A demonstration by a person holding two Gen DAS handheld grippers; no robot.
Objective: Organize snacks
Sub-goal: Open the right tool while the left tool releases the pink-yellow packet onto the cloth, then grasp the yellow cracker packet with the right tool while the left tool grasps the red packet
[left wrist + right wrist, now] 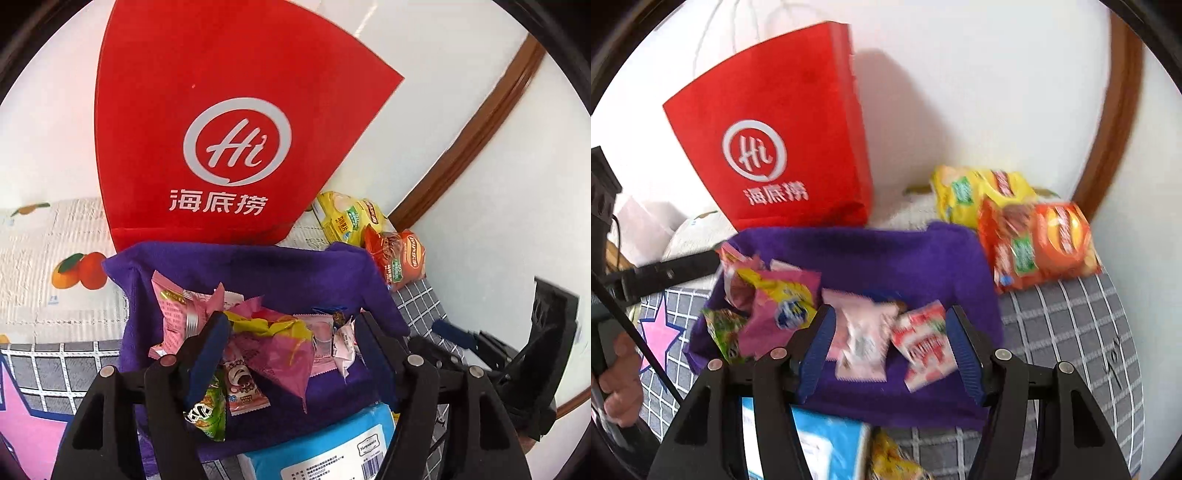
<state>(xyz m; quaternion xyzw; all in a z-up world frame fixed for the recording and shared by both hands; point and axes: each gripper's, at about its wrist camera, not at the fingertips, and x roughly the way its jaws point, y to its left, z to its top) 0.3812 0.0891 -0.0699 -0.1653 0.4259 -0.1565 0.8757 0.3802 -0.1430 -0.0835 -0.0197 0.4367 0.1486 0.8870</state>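
Purple fleece cloth (258,266), spread on the grey checked cover (1063,325): serves as the collecting place, bearing a loose heap of small wrapped snacks (273,332).

Left gripper (288,339): jaws parted over the heap, nothing pinched between the blue pads; judged released, no packet in hand.

Right gripper (890,347): jaws apart above a pale pink sachet (860,343) and a red-and-white strawberry packet (923,347); neither appears gripped, though blur limits certainty.

Red paper carrier bag (783,147): upright against the wall behind the cloth, probable destination.

Yellow crisp bag (975,192) and orange crisp bag (1045,243): lying off the cloth, beside its far right corner.
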